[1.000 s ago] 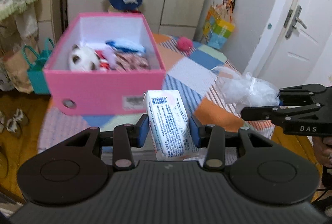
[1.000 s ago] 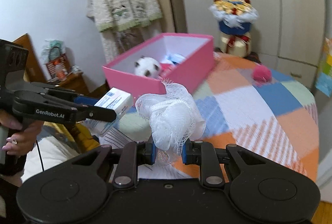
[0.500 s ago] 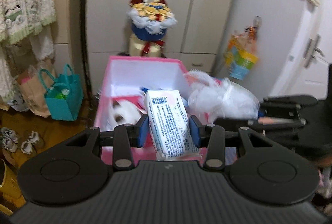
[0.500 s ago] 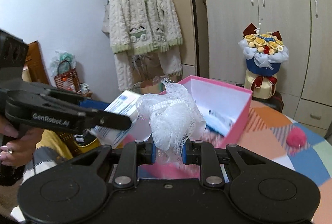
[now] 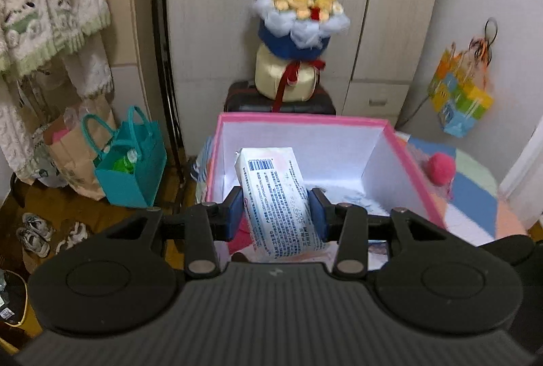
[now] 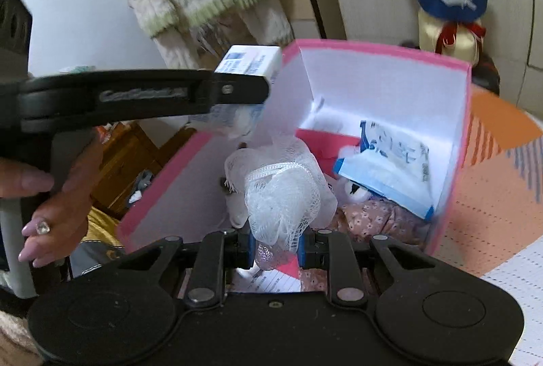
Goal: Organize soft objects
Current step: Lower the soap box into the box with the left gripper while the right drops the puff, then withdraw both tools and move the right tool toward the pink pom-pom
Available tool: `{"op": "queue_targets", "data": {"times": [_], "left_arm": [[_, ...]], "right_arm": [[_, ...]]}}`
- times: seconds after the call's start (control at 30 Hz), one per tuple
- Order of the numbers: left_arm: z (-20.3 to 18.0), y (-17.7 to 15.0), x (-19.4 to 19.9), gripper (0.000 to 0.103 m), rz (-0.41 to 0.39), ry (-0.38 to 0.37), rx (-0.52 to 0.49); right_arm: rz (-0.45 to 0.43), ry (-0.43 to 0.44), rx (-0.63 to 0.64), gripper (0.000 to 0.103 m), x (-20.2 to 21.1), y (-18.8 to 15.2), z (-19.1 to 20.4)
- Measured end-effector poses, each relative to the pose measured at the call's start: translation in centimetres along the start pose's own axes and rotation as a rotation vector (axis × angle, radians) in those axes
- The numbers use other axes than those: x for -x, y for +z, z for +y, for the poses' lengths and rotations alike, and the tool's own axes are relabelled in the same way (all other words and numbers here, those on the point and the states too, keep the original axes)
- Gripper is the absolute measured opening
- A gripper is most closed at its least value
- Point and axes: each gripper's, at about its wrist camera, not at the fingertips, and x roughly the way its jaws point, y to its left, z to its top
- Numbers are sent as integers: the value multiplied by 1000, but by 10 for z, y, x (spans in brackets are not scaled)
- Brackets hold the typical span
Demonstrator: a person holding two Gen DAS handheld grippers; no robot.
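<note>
Two soft items are held over one pink box (image 6: 451,142), which rests on a patchwork-covered table (image 6: 492,196) and is already partly filled with a blue-and-white packet (image 6: 390,162) and floral fabric. A spill is judged likely if either item is let go early: the white tissue pack (image 5: 278,196) is carried close above the box's near wall and could be tipped outside it, and the springy mesh bath puff (image 6: 281,193) could be snagged on a pad or bounced off the contents. The left gripper (image 5: 276,208) is clamped on the tissue pack, angled downward over the box. The right gripper (image 6: 275,249) is clenched on the base of the mesh bath puff, pitched down over the box's middle.
</note>
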Motion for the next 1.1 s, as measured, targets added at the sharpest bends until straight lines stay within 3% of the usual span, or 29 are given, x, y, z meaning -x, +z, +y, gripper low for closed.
{"op": "queue_targets", "data": {"times": [0.13, 0.27, 0.4, 0.47, 0.5, 0.6, 0.7, 0.77, 0.8, 1.1], "left_arm": [[-6, 1, -24, 41, 63, -11, -32], [-11, 1, -38, 41, 103, 0, -56], [-12, 0, -43, 38, 99, 2, -51], [-13, 2, -41, 39, 75, -4, -42], [-13, 3, -39, 44, 54, -8, -34], [-15, 4, -24, 46, 19, -22, -38], [-14, 1, -6, 54, 10, -42, -38], [-13, -3, 11, 57, 3, -47, -37], [-12, -5, 19, 59, 1, -45, -38], [-12, -14, 87, 66, -15, -12, -91]], "right_arm": [[47, -66, 21, 29, -21, 5, 3], [75, -61, 47, 31, -21, 4, 3], [73, -103, 85, 34, -17, 2, 6], [72, -130, 100, 41, -17, 1, 8], [71, -137, 105, 42, -15, 0, 9], [64, -133, 134, 49, -9, -3, 13], [28, -135, 163, 59, 5, -7, 18], [4, -137, 180, 76, 16, -11, 20], [-12, -150, 187, 80, 20, -12, 21], [-169, -146, 159, 81, 94, -32, 10]]}}
